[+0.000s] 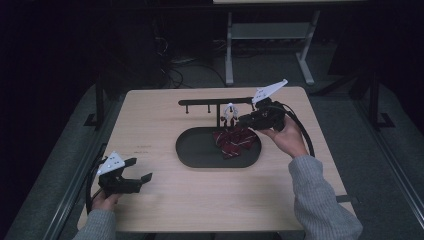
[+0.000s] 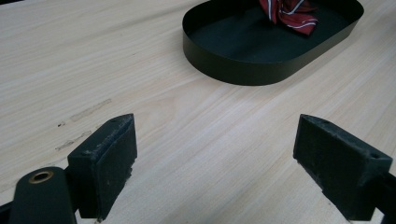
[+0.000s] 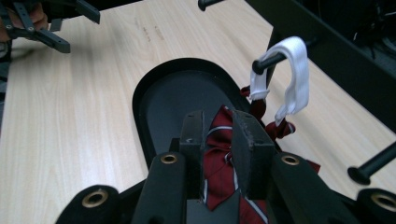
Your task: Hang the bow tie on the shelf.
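Observation:
A dark red striped tie (image 1: 234,141) lies partly in the black oval tray (image 1: 187,150) at the table's middle. Its white neck loop (image 3: 292,79) hangs around a peg (image 3: 268,60) of the black rack (image 1: 215,102) behind the tray. My right gripper (image 3: 218,123) is over the tray's right end, shut on the red fabric (image 3: 219,163) just below the loop. My left gripper (image 1: 141,170) rests near the front left corner of the table. Its jaws stand wide apart (image 2: 215,154) with nothing between them and point toward the tray (image 2: 233,74).
The rack's bar runs across the back of the table and carries several short pegs; one more peg (image 3: 369,170) sticks out to the right of my right gripper. Bare wood (image 1: 150,130) lies left of the tray. Metal table legs (image 1: 229,50) stand behind.

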`<state>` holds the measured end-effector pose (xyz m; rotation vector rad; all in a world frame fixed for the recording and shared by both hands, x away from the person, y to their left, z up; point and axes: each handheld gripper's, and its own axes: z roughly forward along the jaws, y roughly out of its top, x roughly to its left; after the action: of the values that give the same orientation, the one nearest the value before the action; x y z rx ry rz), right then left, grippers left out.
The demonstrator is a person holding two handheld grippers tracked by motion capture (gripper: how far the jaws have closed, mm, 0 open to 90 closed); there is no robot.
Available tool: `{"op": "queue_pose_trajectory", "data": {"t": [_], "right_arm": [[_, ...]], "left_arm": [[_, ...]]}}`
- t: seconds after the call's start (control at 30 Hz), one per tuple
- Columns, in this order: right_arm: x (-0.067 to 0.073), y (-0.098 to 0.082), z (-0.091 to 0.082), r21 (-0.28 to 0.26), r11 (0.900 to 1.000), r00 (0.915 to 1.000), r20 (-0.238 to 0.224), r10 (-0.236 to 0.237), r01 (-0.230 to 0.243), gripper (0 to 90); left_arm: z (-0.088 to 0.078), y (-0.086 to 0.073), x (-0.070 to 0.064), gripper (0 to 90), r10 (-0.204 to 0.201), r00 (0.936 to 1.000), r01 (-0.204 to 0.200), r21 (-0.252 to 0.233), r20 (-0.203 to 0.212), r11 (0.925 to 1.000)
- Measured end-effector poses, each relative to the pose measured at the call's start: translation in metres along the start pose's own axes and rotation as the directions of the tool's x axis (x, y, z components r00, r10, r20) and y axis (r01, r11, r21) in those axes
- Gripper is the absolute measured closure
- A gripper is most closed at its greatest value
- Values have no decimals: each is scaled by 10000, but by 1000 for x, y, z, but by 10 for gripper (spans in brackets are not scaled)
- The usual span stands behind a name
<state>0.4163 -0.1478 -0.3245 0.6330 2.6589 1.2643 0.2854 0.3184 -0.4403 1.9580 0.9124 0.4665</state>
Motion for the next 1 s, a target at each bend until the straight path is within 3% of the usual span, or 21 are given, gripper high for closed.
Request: {"op": "queue_pose_trajectory", "data": {"t": [0.4, 0.63, 1.0], "right_arm": [[5, -5, -4, -125, 9999, 10000, 5, -96, 97, 725], [3, -16, -3, 104, 9998, 9997, -168, 185, -183, 715], [4, -30, -5, -61, 9987, 9985, -221, 500, -502, 701]], "left_arm": [[0, 0, 0, 130, -12, 10000, 12, -20, 0, 10000], [0, 0, 0, 130, -23, 10000, 23, 32, 2, 10000], [0, 0, 0, 130, -47, 10000, 47, 11, 4, 10000]]}}
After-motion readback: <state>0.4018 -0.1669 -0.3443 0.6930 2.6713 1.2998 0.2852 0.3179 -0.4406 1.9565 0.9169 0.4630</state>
